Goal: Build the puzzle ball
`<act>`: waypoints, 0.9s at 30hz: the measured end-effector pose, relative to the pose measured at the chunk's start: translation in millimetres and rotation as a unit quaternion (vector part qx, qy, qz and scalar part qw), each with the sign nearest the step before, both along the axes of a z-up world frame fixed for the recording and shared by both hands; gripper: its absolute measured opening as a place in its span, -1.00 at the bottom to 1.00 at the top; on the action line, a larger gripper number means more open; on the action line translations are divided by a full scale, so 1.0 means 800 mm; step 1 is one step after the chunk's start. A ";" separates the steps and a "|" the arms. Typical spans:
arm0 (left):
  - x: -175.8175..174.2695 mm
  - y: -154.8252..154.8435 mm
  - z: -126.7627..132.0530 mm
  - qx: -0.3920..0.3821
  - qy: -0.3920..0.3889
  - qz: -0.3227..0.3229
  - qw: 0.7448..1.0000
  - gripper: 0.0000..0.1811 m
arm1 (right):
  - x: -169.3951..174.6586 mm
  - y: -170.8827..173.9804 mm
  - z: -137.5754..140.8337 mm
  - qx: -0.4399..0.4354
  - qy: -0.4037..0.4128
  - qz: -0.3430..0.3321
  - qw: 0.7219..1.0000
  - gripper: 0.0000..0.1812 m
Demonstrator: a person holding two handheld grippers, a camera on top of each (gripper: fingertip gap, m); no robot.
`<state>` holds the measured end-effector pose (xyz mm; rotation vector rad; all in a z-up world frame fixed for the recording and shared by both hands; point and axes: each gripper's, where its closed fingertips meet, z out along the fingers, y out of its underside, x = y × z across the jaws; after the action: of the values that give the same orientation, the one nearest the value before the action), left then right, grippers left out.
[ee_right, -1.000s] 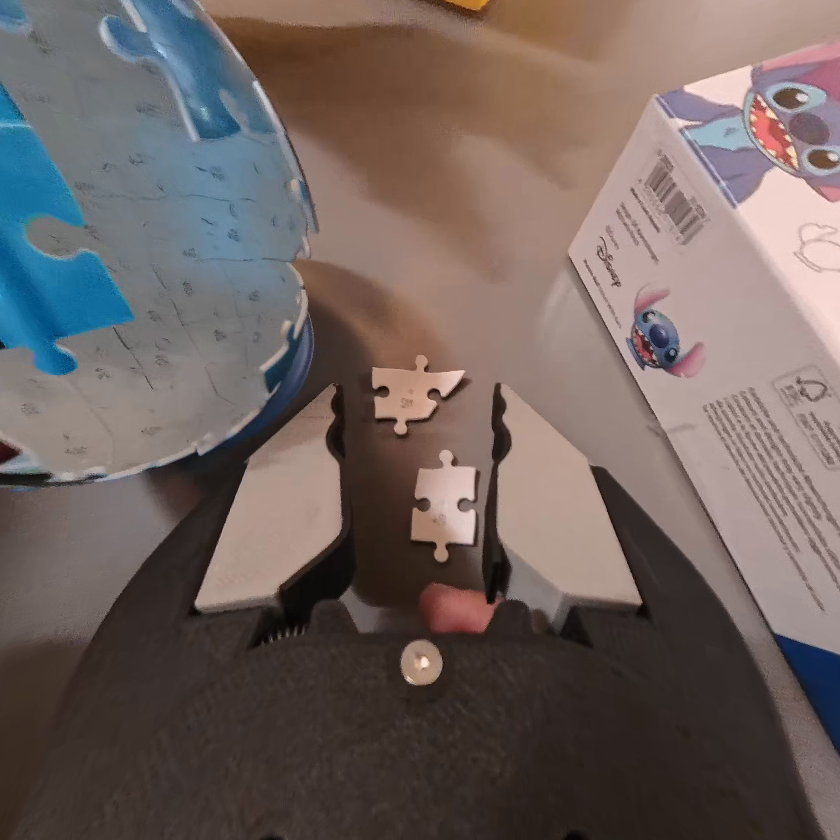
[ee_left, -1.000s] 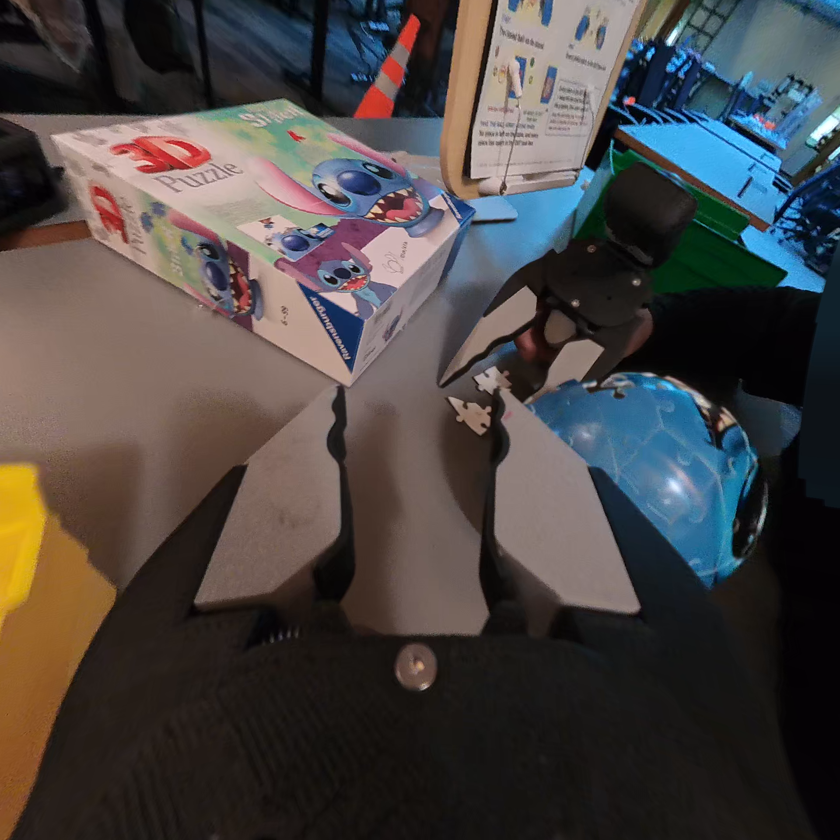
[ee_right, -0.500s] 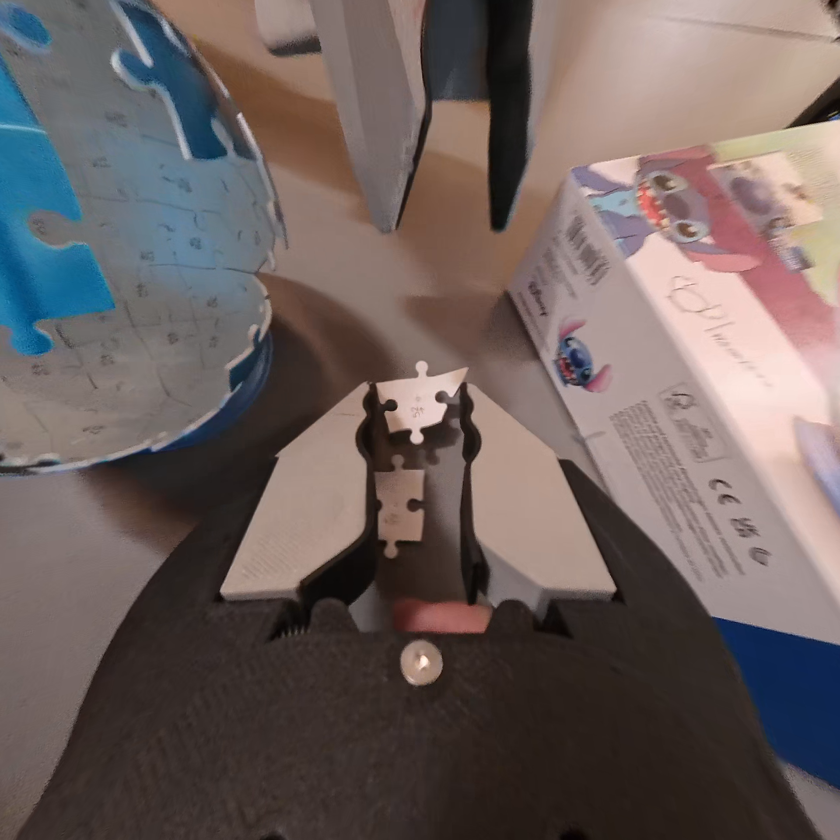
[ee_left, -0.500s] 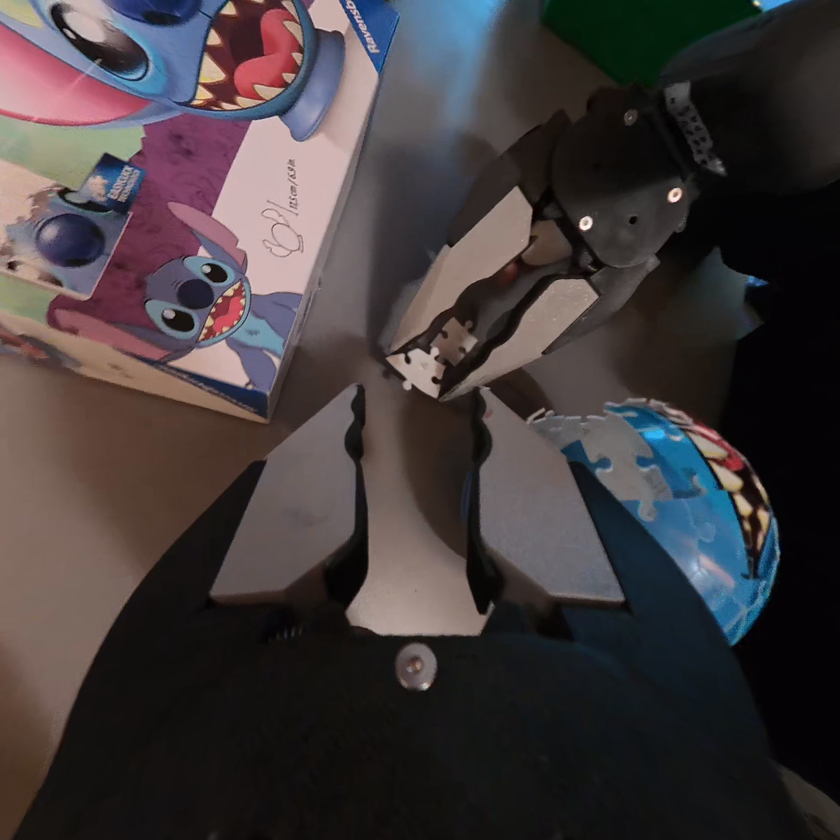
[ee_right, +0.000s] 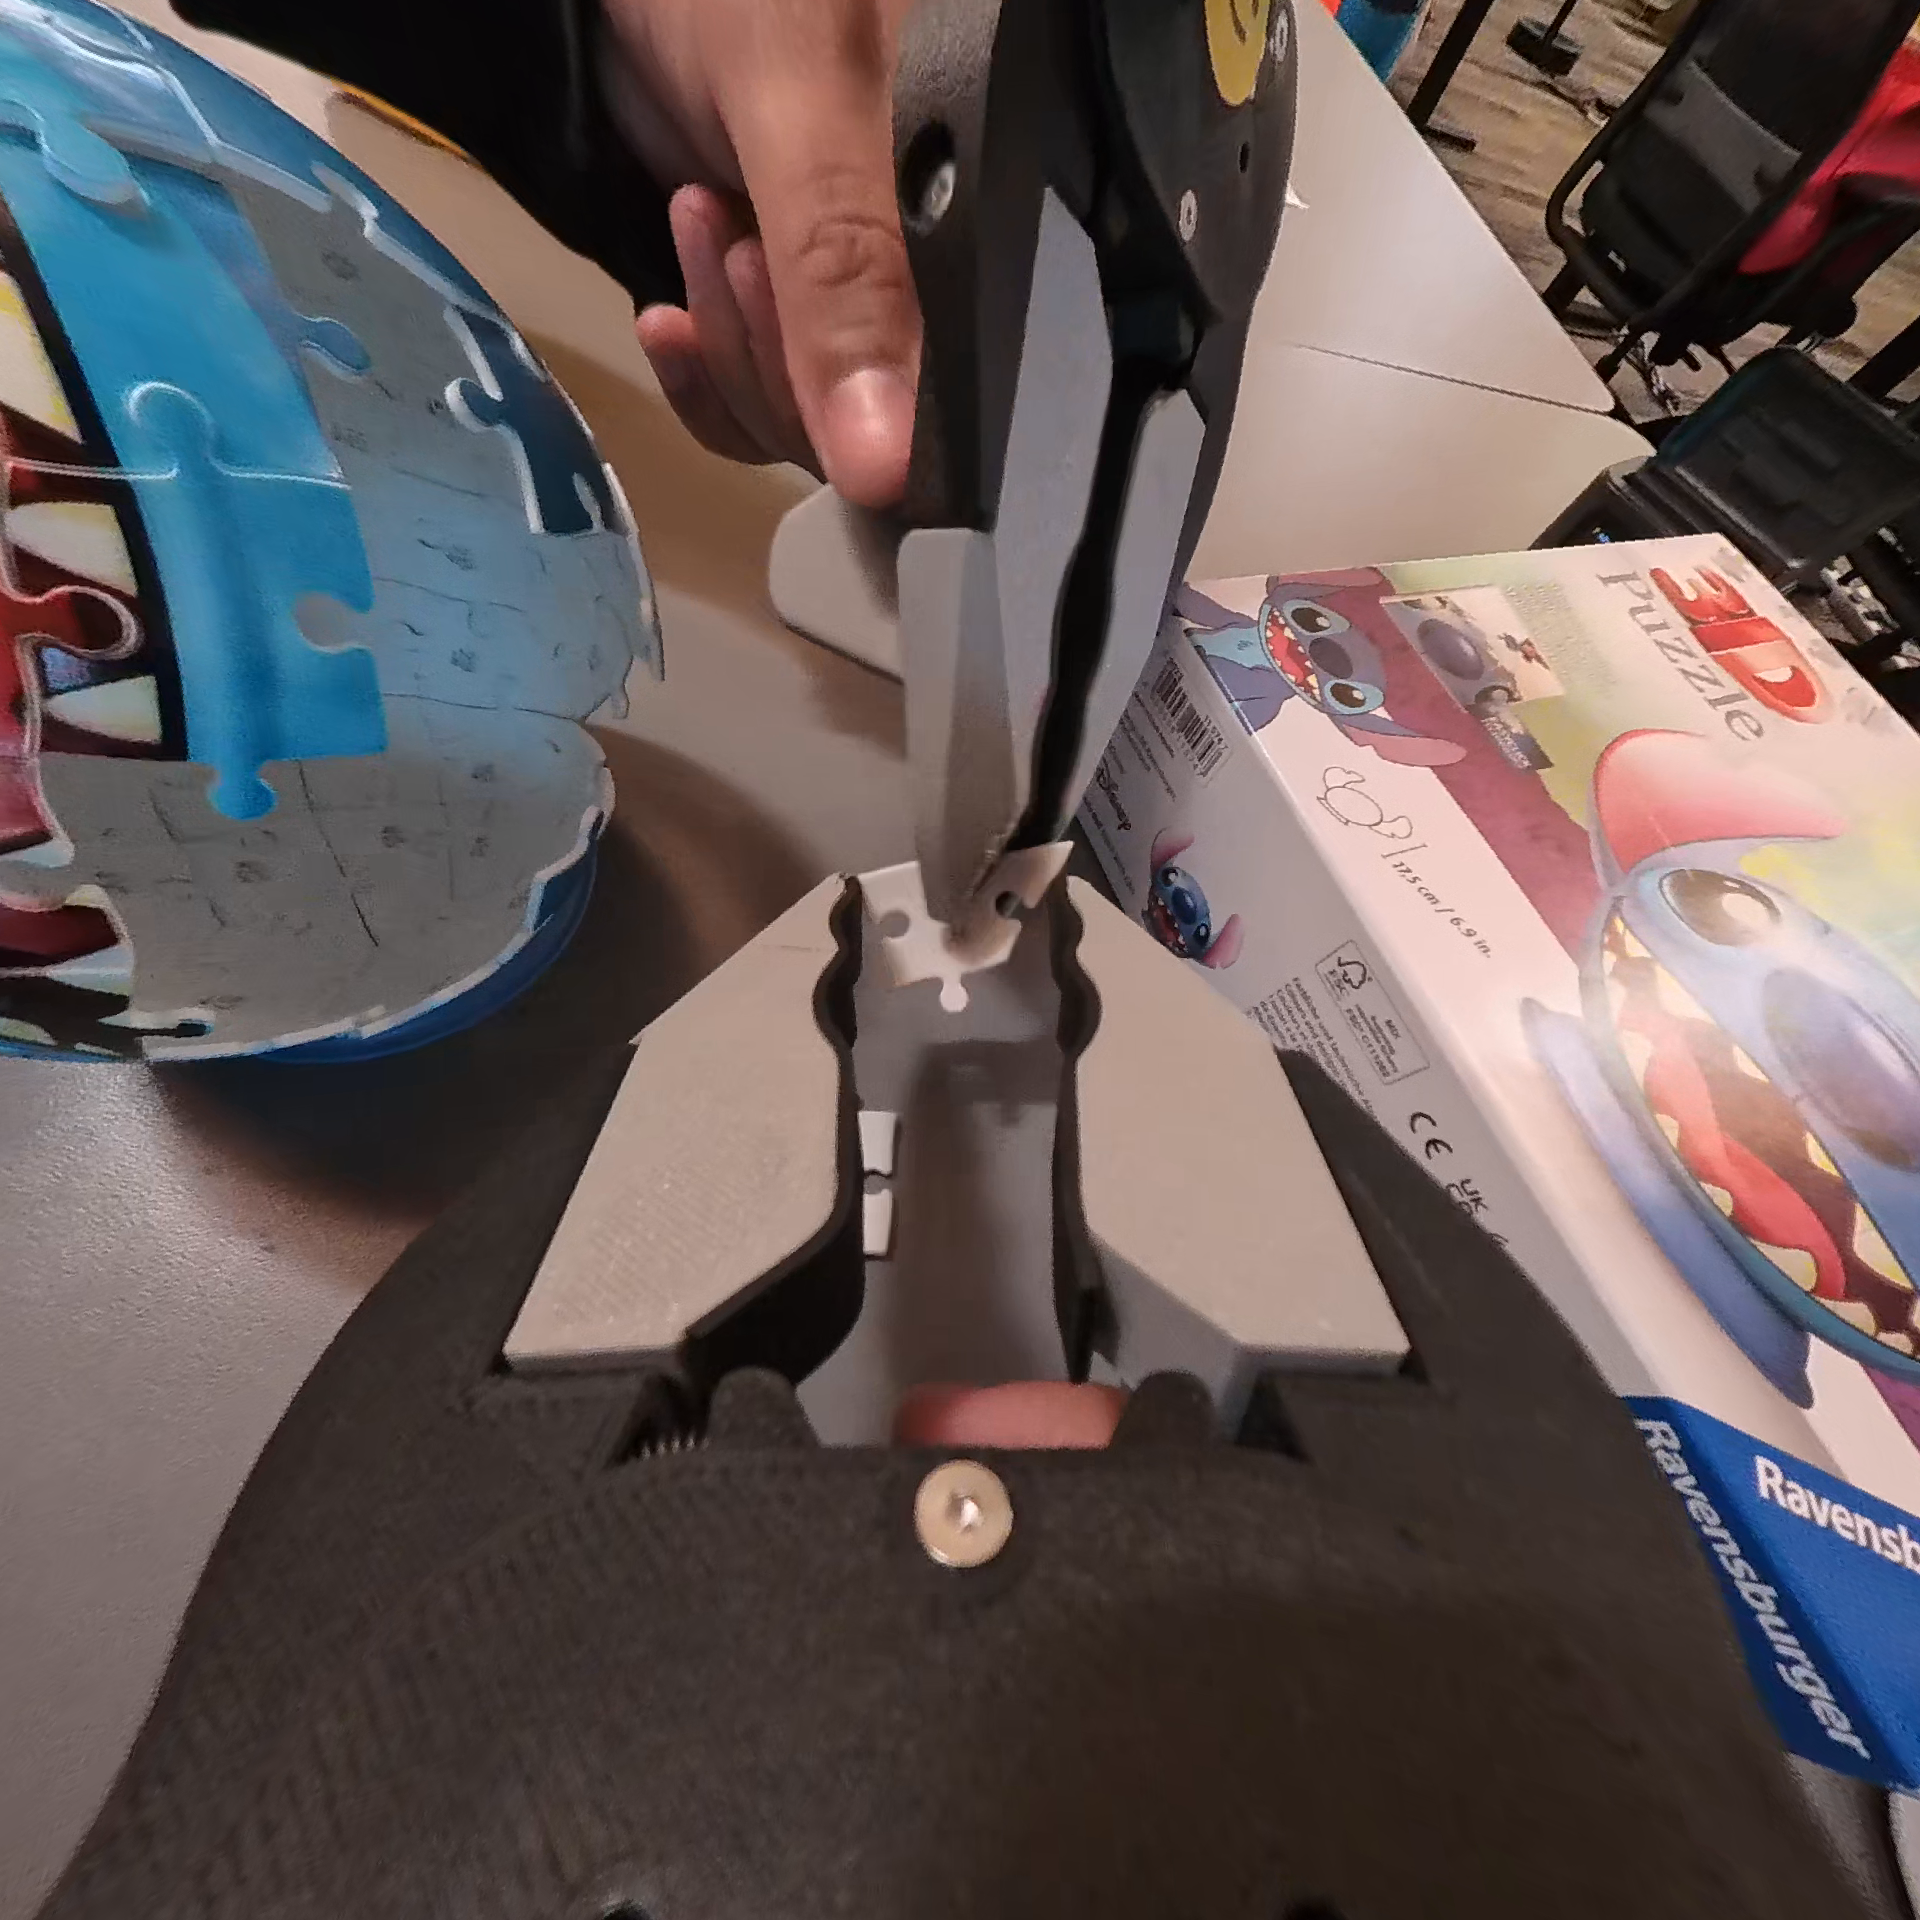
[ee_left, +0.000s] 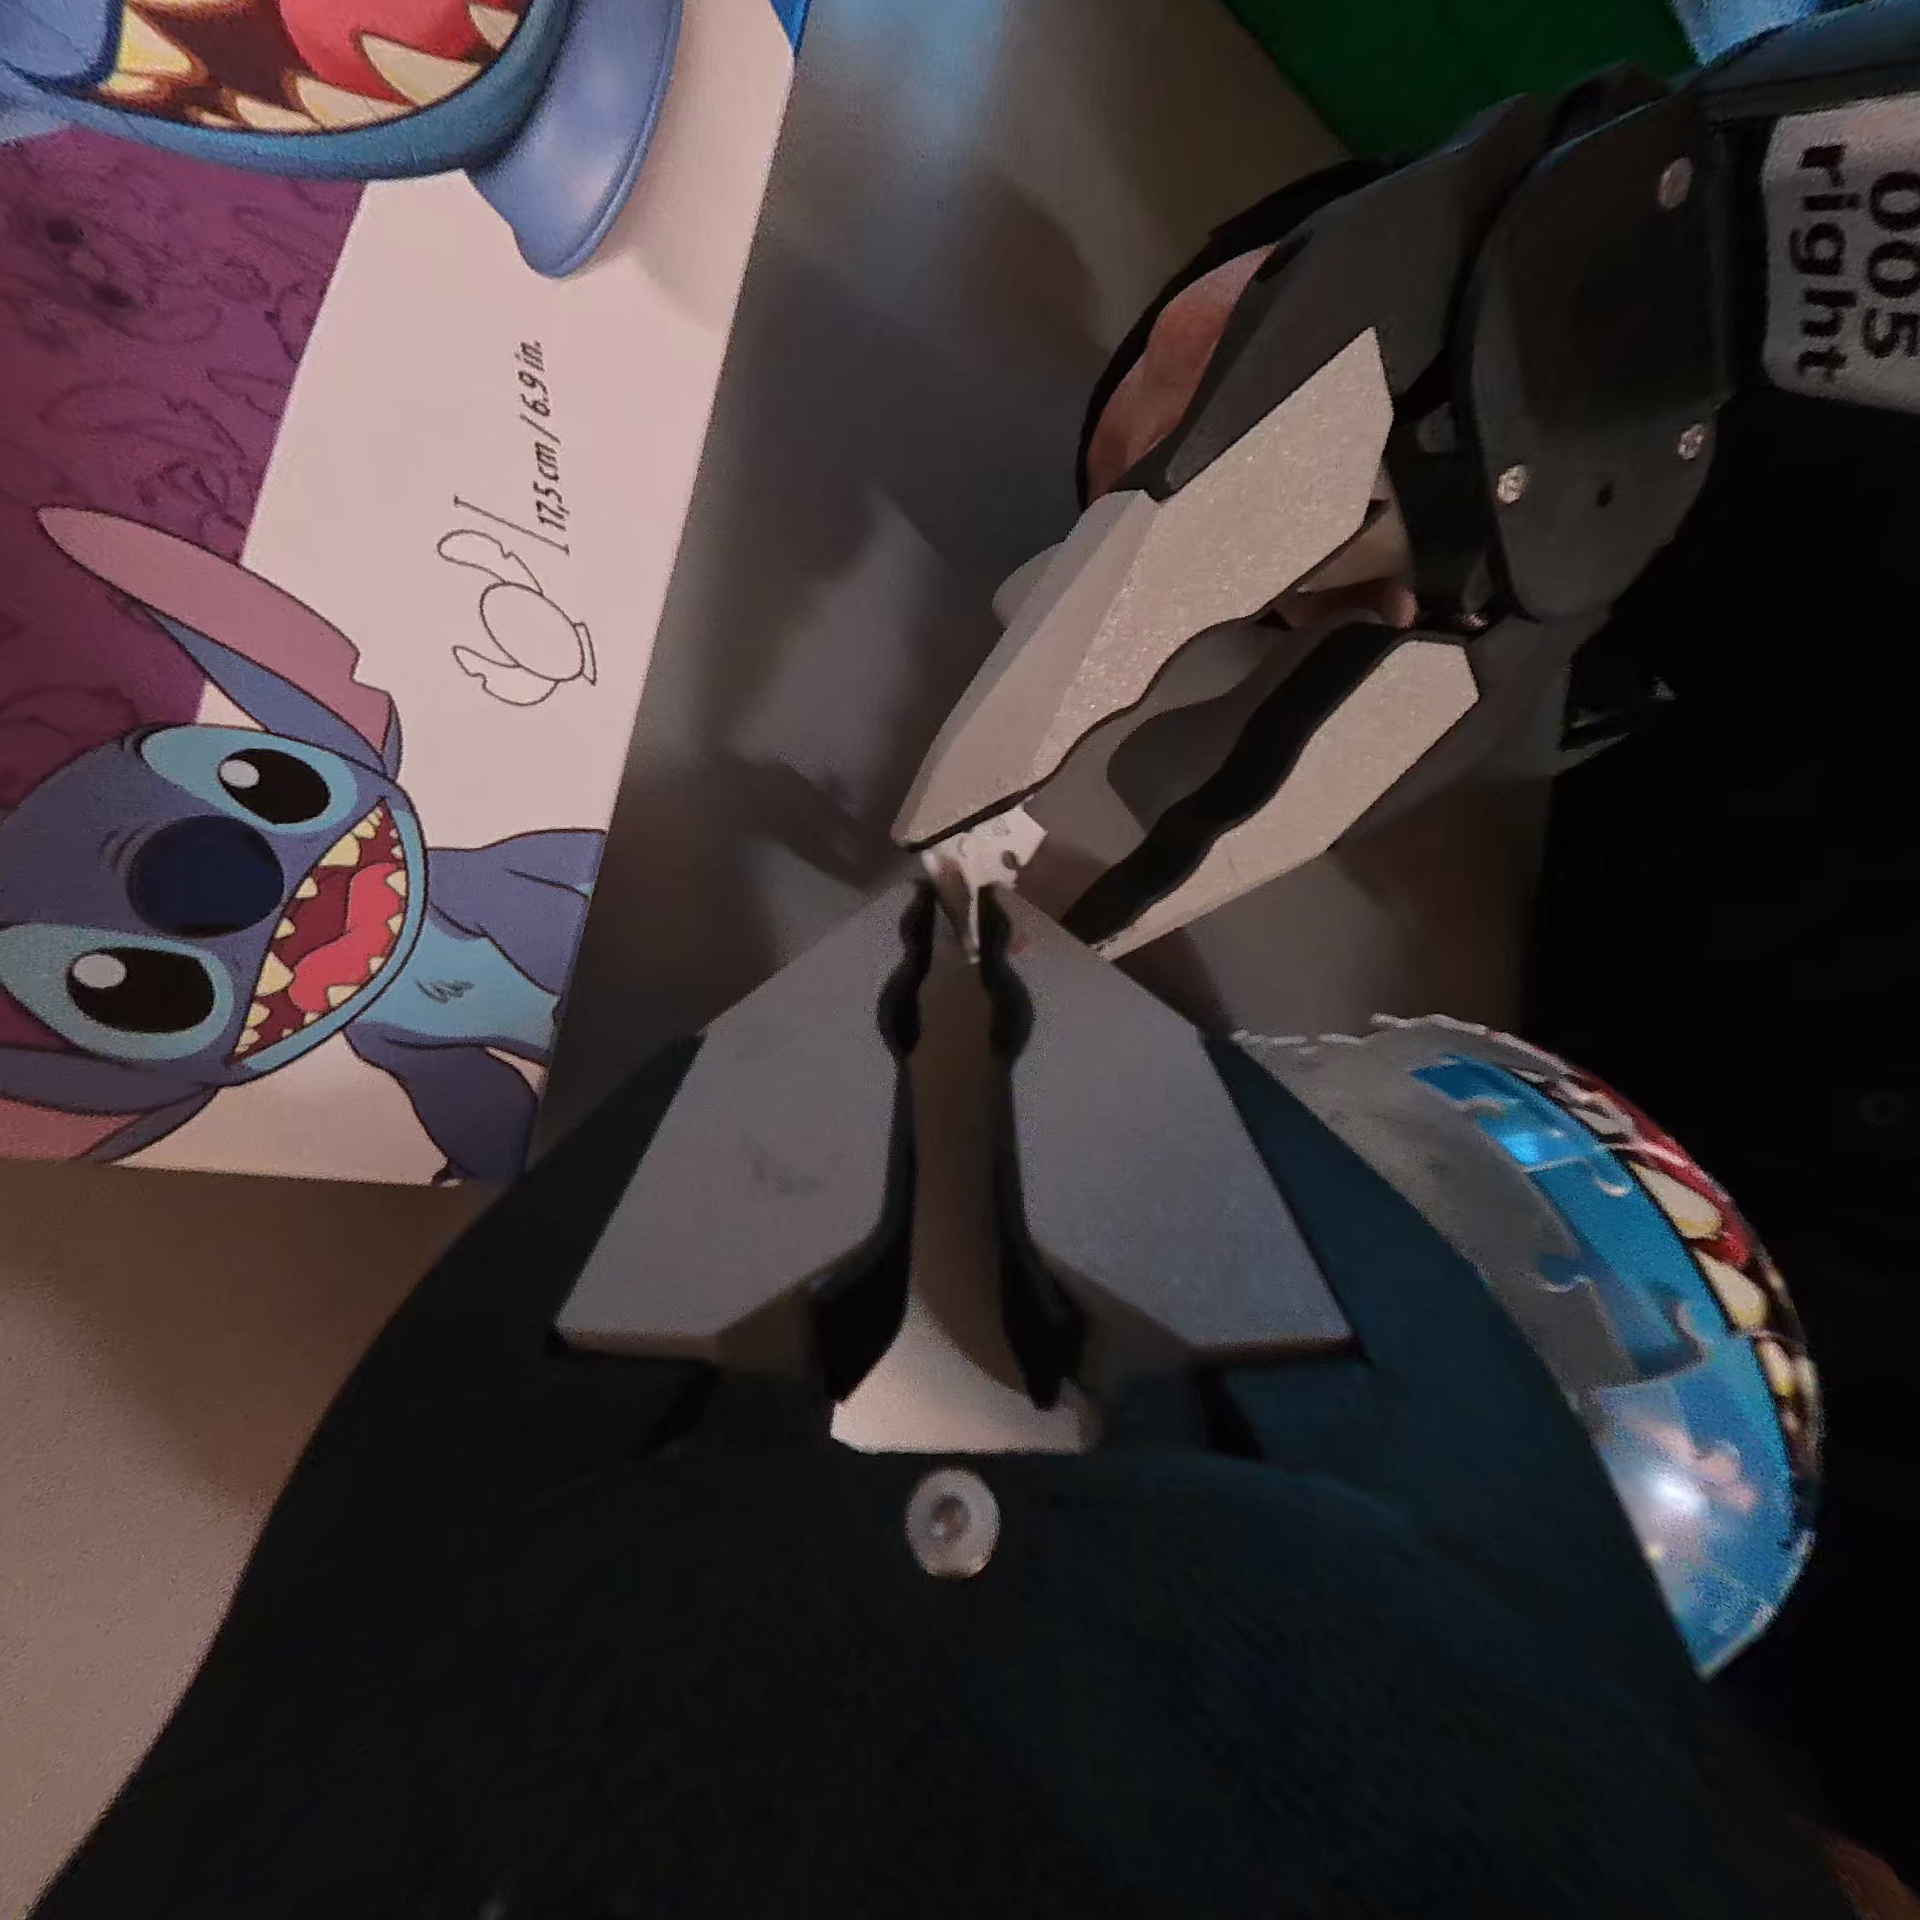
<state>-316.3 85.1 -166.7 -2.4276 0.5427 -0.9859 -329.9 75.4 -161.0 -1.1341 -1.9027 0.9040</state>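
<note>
A white puzzle piece (ee_right: pixel 896 927) hangs above the table between both grippers. My right gripper (ee_right: pixel 961 896) is shut on it across its width, one edge at each fingertip. My left gripper (ee_right: pixel 979 883) comes down from above with its fingertips pinched on the same piece. In the left wrist view the piece (ee_left: pixel 1000 842) sits between my left gripper's (ee_left: pixel 956 916) nearly closed tips, with the right gripper (ee_left: pixel 1003 885) opposite. A second white piece (ee_right: pixel 878 1184) shows edge-on against the right gripper's inner left finger. The half-built blue puzzle ball (ee_right: pixel 312 727) lies left, and also shows in the left wrist view (ee_left: pixel 1558 1299).
The puzzle box (ee_right: pixel 1507 831) lies on the grey table (ee_right: pixel 156 1195) to the right, close to the fingertips; it also shows in the left wrist view (ee_left: pixel 364 520). A hand (ee_right: pixel 810 260) holds the left gripper. A grey stand base (ee_right: pixel 831 592) sits behind. Chairs stand far right. Both grippers' tips are close together, under 4 cm apart.
The right gripper closed on the piece and lifted it off the table. The left gripper swung over, came in to the right gripper's tips and closed its fingers on the same piece.
</note>
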 end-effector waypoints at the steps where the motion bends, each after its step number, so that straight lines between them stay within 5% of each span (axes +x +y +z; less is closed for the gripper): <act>1: -0.001 0.001 0.001 0.016 0.005 -0.004 1.000 -1.00 | 0.000 0.001 0.001 -0.001 0.003 -0.002 1.000 -0.70; 5: -0.004 0.012 0.033 0.095 -0.032 0.031 0.994 -1.00 | 0.002 0.013 0.012 -0.045 0.019 -0.024 0.999 -0.66; 9: -0.016 0.022 0.089 0.176 -0.104 0.094 0.974 -1.00 | 0.002 0.012 0.041 -0.217 0.036 -0.020 0.975 -0.75; 12: -0.025 0.023 0.100 0.213 -0.086 0.119 0.966 -1.00 | -0.006 0.018 0.072 -0.294 0.068 -0.010 0.953 -1.00; 17: -0.036 0.021 0.108 0.232 -0.103 0.150 0.956 -1.00 | -0.017 0.026 0.114 -0.427 0.079 0.035 0.900 -1.00; 27: -0.038 0.027 0.127 0.281 -0.142 0.164 0.935 -1.00 | -0.024 0.027 0.111 -0.383 0.075 0.038 0.920 -0.91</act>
<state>-347.1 106.4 -64.9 -1.7545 0.2554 -0.8698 -349.0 97.2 -72.6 -1.3682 -1.4893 1.8179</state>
